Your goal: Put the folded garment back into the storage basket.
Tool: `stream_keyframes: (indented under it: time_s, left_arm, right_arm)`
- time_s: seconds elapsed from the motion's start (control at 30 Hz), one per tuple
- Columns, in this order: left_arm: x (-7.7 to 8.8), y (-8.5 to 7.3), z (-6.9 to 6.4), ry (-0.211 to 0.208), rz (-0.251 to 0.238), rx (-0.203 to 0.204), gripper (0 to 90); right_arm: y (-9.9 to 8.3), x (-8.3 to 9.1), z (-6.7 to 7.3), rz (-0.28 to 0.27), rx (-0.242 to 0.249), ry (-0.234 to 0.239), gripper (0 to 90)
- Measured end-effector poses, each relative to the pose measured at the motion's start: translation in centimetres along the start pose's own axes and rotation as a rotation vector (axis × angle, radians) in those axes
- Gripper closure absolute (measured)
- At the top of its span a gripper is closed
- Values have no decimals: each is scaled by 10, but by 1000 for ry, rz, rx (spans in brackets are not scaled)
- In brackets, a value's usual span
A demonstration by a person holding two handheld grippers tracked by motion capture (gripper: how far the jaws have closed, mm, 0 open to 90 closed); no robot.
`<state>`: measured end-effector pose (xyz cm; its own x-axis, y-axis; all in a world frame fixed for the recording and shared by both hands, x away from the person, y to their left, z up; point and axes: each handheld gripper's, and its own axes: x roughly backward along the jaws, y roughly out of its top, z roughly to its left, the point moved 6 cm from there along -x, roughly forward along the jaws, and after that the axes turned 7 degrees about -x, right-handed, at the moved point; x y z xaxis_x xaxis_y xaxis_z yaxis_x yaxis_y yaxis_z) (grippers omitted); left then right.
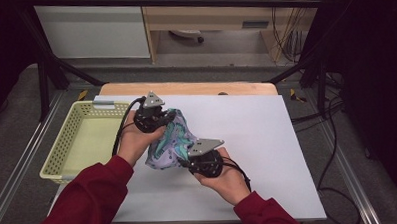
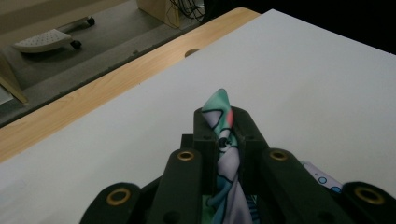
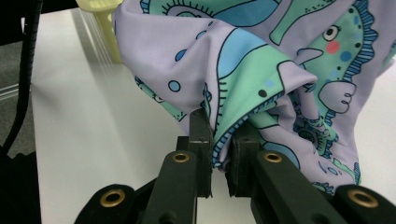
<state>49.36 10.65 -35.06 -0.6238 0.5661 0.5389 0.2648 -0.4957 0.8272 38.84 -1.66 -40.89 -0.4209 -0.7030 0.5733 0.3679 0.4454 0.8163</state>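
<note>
While the left gripper (image 1: 154, 116) pinched a fold of the patterned cloth (image 1: 171, 140) between closed jaws, the right gripper (image 1: 198, 159) clamped its hem. The cloth hung bunched between them near the desk's (image 1: 267, 139) left edge, beside the yellow basket (image 1: 82, 141); its underside was hidden.

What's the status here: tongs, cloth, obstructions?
Left tongs shut on printed cloth. Right tongs shut on its hem. Cloth bunched between them over white table. Yellow basket at left, clear.
</note>
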Motion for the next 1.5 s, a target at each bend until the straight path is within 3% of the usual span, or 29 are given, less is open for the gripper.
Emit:
stream_keyframes:
  time_s: [0.77,1.5]
  left_arm:
    - [19,4,24,41,-26,17,821]
    - [41,7,57,99,-71,89,821]
  right_arm:
    - [28,-15,2,0,15,31,830]
    - [56,-26,4,-44,9,39,830]
